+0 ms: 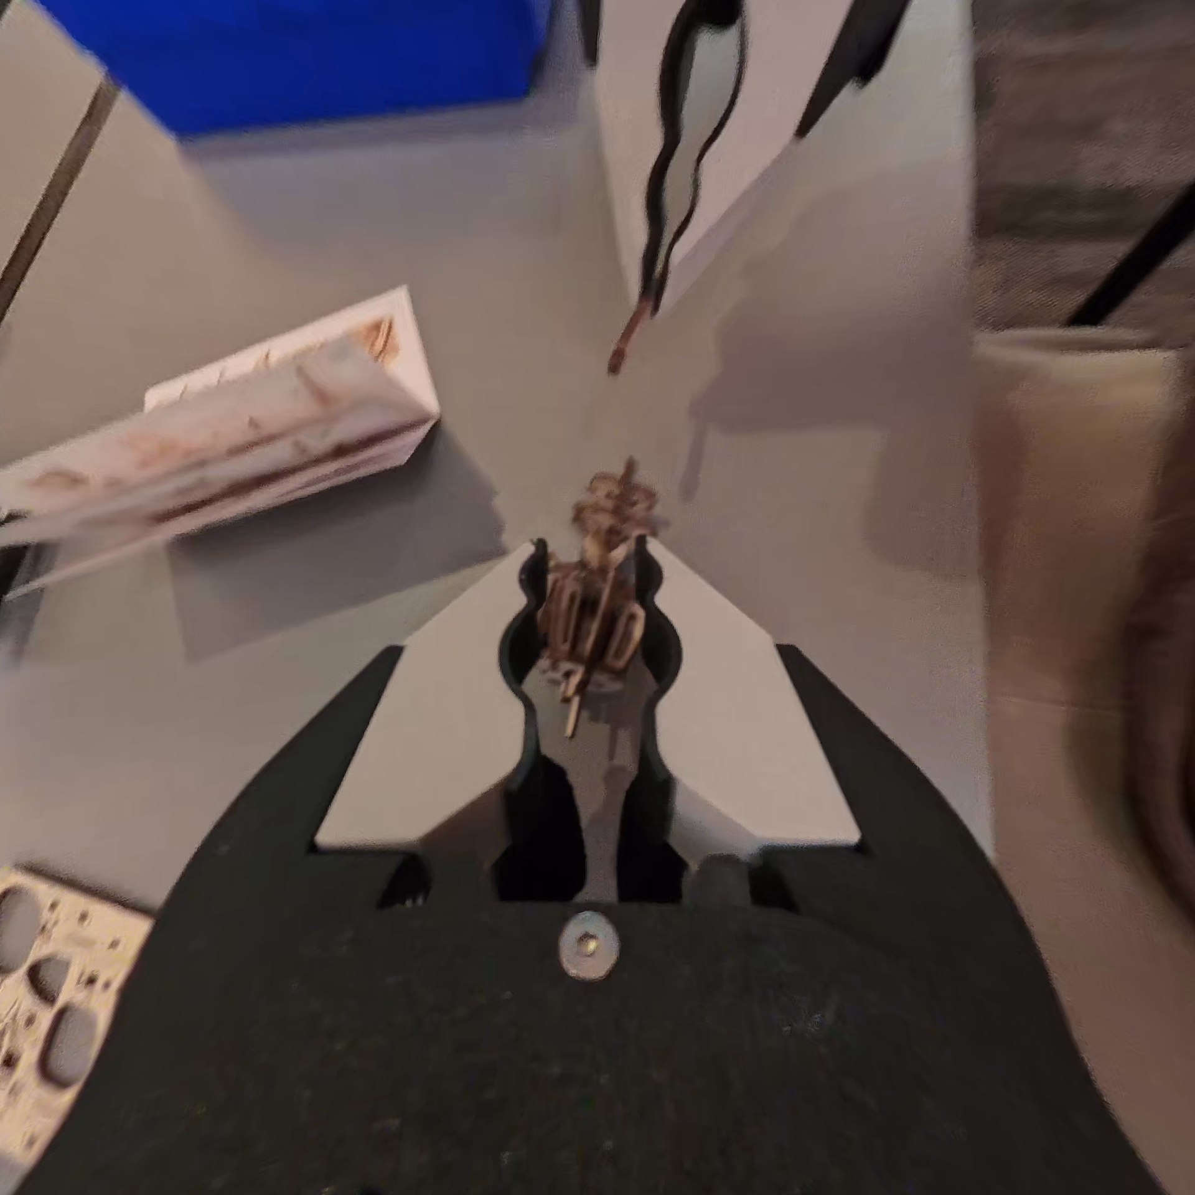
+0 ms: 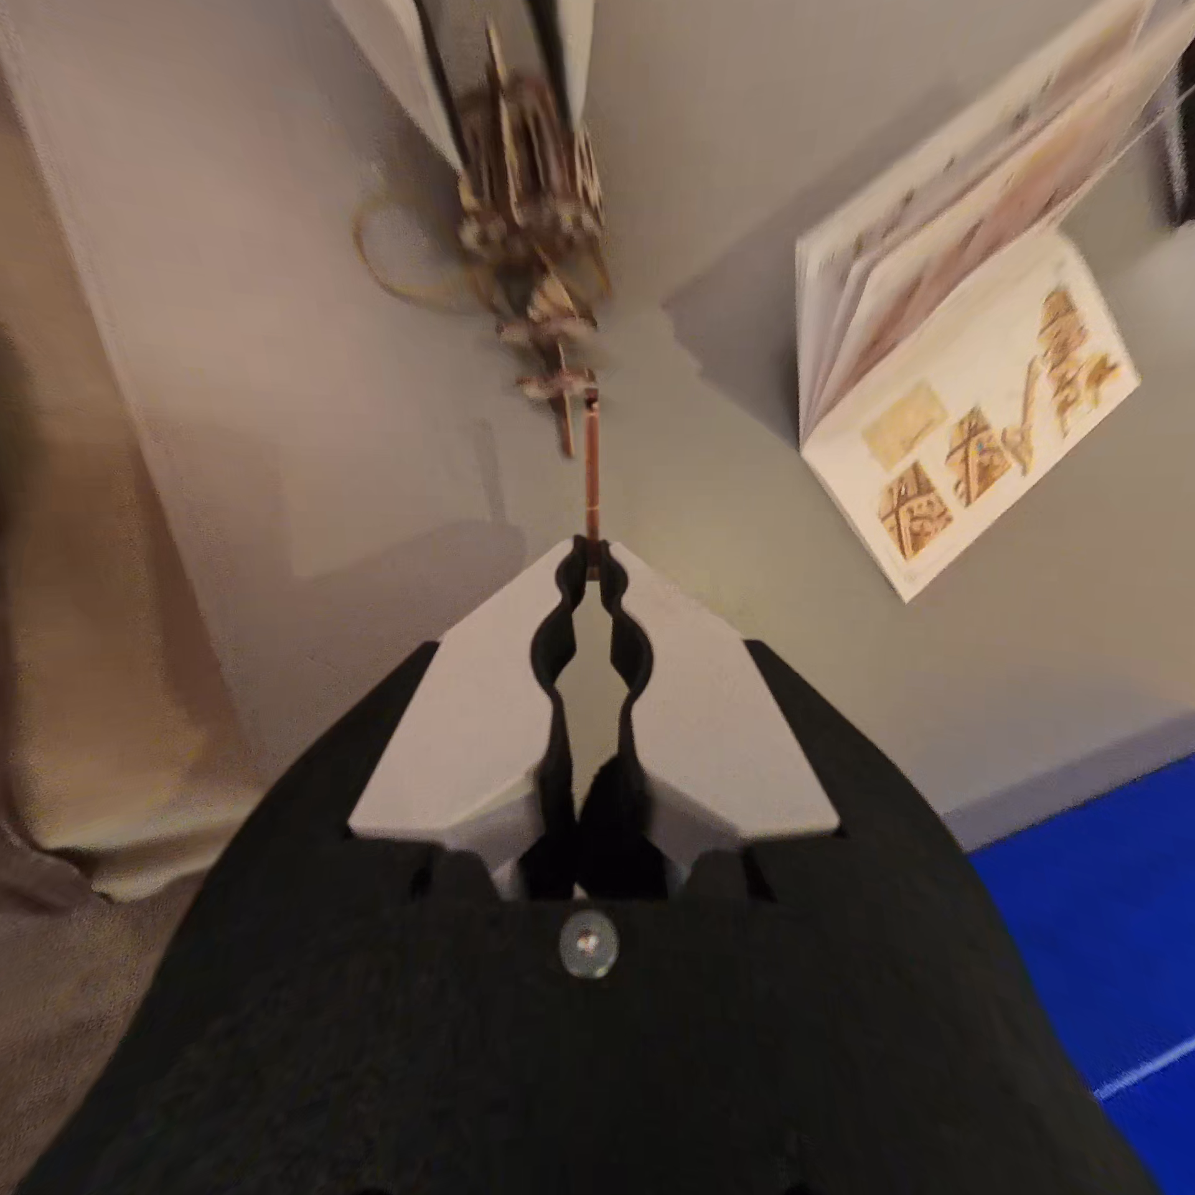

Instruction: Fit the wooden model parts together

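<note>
2 hand-held grippers, both clenched above the grey table [image 2: 776, 679]: left hand-held gripper [image 1: 592, 549] around the wooden model [image 1: 598, 601], right hand-held gripper [image 2: 590, 549] pinching a thin wooden stick [image 2: 592, 472] just beside it.

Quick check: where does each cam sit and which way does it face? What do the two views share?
Left wrist view: sits on the left gripper, looks along its fingers down at the grey table; its jaws are shut on the wooden model.
Right wrist view: sits on the right gripper, looks toward the left one; its jaws pinch a thin wooden stick.
Shared: model, stick, open instruction booklet, blue bin; each shows the other gripper.
</note>
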Tool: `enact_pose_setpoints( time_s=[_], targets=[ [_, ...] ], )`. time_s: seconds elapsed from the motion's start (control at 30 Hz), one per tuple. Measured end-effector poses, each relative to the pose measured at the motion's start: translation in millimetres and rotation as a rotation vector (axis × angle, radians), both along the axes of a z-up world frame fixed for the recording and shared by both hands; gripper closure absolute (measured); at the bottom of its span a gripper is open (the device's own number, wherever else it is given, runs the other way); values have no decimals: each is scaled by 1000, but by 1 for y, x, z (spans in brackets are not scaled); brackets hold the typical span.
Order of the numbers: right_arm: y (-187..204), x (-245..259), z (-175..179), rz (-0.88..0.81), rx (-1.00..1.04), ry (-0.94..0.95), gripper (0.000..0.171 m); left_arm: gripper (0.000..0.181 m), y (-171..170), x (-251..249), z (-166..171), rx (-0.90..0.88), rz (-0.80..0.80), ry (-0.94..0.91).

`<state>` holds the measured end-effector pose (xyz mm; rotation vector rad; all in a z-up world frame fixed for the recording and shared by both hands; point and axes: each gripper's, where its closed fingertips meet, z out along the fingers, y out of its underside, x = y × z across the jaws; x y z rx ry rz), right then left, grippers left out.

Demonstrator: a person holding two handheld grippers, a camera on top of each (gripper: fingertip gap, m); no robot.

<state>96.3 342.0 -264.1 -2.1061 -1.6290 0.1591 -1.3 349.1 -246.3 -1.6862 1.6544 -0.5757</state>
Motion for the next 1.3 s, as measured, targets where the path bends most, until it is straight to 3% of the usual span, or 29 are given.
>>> enact_pose_setpoints(
  time_s=[0.1, 0.2, 0.37, 0.5, 0.97, 1.3],
  targets=[
    [0, 2, -24, 27, -61, -124, 169, 152, 2, 1, -15, 5, 4, 48],
    [0, 0, -44, 75, -81, -219, 169, 158, -2, 12, -18, 35, -18, 62],
    [5, -17, -50, 127, -62, -129, 169, 167, 4, 17, -32, 105, -2, 153],
    [7, -24, -49, 145, -43, -91, 169, 181, 6, 22, -31, 65, 26, 113],
    [13, -44, -42, 168, 51, 48, 169, 181, 1, 29, -26, -244, 65, -34],
    [9, -45, -41, 192, 65, 95, 169, 181, 15, 24, -35, -250, 130, -1]
  ],
)
